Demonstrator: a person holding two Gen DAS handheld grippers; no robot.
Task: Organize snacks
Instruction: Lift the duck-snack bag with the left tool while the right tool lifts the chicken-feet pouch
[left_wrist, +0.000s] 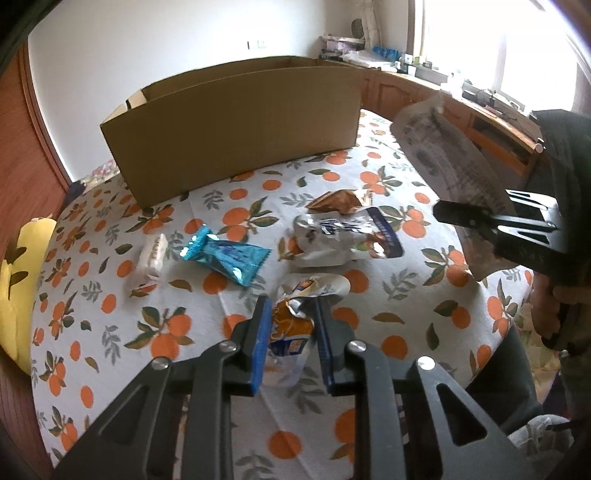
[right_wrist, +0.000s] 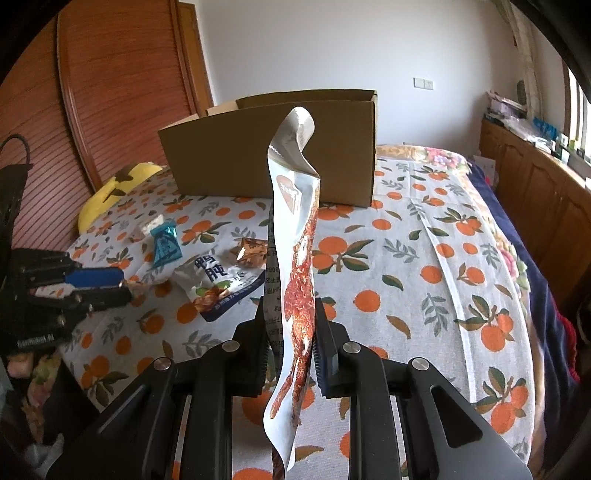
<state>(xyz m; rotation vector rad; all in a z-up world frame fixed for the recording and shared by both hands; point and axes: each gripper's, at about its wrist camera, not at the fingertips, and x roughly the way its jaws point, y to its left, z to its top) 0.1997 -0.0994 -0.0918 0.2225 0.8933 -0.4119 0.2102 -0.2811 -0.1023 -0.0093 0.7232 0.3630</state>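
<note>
Orange-printed cloth (left_wrist: 399, 258) covers the surface, with an open cardboard box (left_wrist: 236, 136) standing at its far side and loose snacks lying between box and grippers. Left gripper (left_wrist: 291, 314) is pinched on a crumpled orange-and-white packet (left_wrist: 295, 325) at the near edge — the box lies straight beyond it, past the blue wrapper (left_wrist: 229, 258) and the white pouch (left_wrist: 343, 236). Right gripper (right_wrist: 290, 325) is clamped on a tall, limp silver-and-red bag (right_wrist: 295, 229) held long axis upright, and the box sits directly behind that bag — so this hand looks the better placed to drop first.
</note>
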